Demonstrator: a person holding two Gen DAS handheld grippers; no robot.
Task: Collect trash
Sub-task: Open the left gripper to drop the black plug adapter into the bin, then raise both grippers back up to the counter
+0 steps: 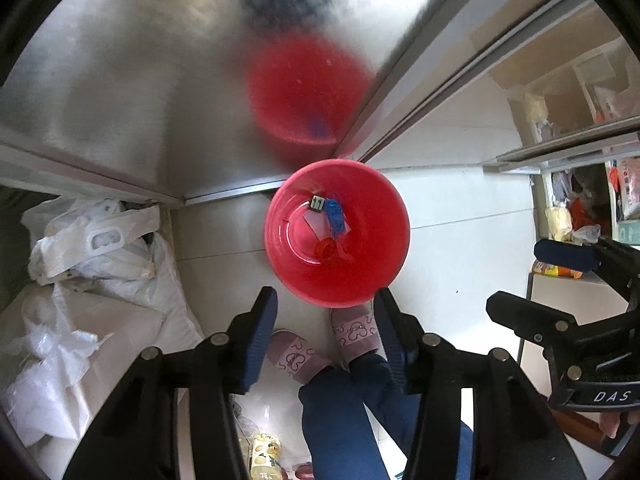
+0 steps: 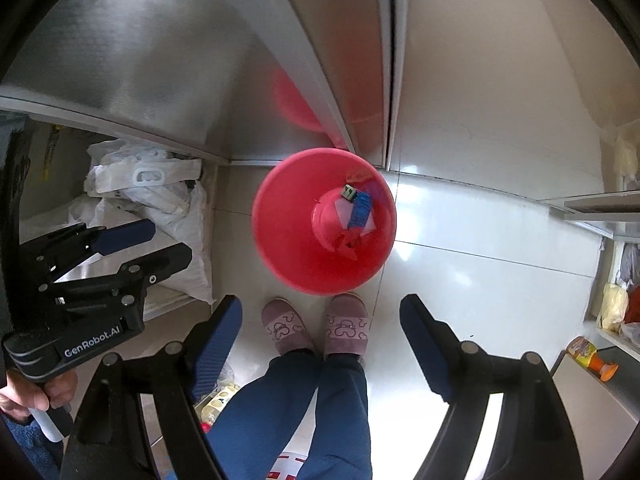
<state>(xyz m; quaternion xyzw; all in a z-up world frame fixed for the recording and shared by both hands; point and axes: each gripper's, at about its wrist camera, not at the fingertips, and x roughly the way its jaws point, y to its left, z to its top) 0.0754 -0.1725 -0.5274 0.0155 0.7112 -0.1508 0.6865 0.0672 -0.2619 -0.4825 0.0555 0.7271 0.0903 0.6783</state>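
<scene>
Bin: I see a round red plastic waste bin (image 1: 337,232) standing on the pale tiled floor (image 1: 448,248), just beside the corner of a brushed steel cabinet (image 1: 132,92) that mirrors it as a red blur.
Trash in bin: a blue crumpled wrapper (image 1: 334,216), a small dark green packet (image 1: 317,203), a white scrap (image 1: 314,226) and a red piece (image 1: 326,250) lie at the bottom; what the red piece is I can't quite make out.
Left gripper (image 1: 324,320): my black tool with blue pads points down near the bin's close rim; jaws parted, nothing between them.
Right gripper (image 2: 320,320): points down likewise, jaws spread wide and empty, with the bin ahead of them.
Person: pink patterned slippers (image 2: 316,328) and dark blue trousers (image 2: 320,408) stand just beside the bin; a hand (image 2: 36,396) grips the left tool's handle.
Surroundings: white plastic bags (image 1: 100,240) piled left of the cabinet; cluttered shelves (image 1: 580,200) to the right.
</scene>
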